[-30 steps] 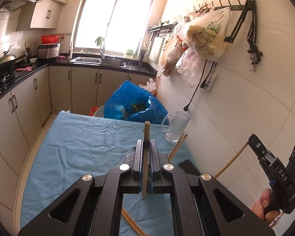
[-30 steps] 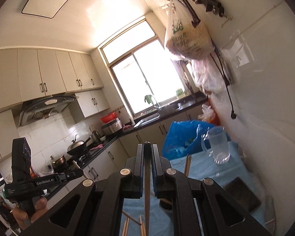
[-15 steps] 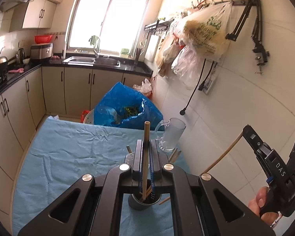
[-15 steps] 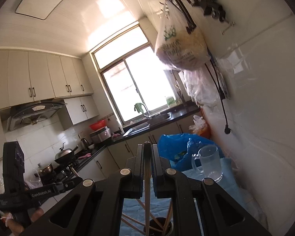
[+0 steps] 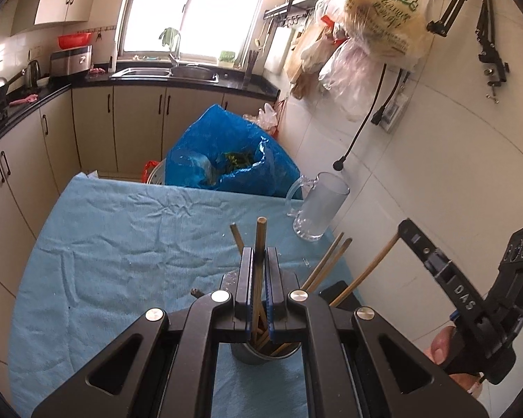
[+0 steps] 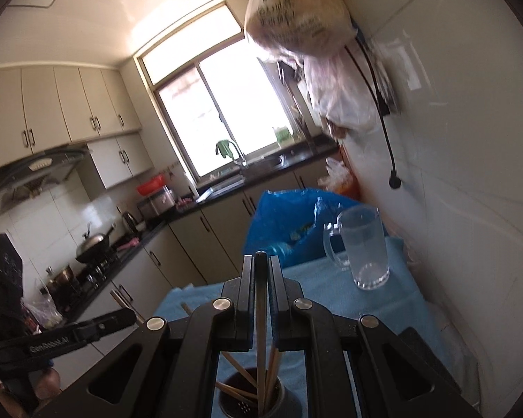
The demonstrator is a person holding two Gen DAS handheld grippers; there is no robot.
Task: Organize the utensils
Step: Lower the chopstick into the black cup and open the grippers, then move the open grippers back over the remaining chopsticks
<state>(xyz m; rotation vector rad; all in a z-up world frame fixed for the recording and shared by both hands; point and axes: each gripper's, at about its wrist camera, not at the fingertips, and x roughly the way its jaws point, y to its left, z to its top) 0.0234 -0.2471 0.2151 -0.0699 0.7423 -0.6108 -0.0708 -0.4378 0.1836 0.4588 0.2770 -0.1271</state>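
In the left wrist view my left gripper (image 5: 259, 252) is shut on a wooden chopstick (image 5: 260, 233) that stands nearly upright, its lower end inside the metal holder (image 5: 261, 357) on the blue cloth. Several other chopsticks (image 5: 326, 264) lean out of that holder. At the right my right gripper (image 5: 406, 228), held by a hand, is shut on a slanted chopstick (image 5: 366, 271). The right wrist view shows that gripper (image 6: 261, 261) clamping its chopstick (image 6: 261, 313), whose tip dips into the holder (image 6: 240, 404). My left gripper (image 6: 122, 317) shows at the lower left.
A clear glass mug (image 5: 317, 209) stands on the blue cloth (image 5: 122, 244) near the tiled wall on the right. Behind the table sits a blue plastic bag (image 5: 226, 153). A dark flat object (image 5: 338, 292) lies beside the holder. Plastic bags (image 5: 383, 17) hang overhead.
Both grippers have moved forward and down with their chopsticks. The holder has come into view under them, and the chopsticks' lower ends now reach into it.
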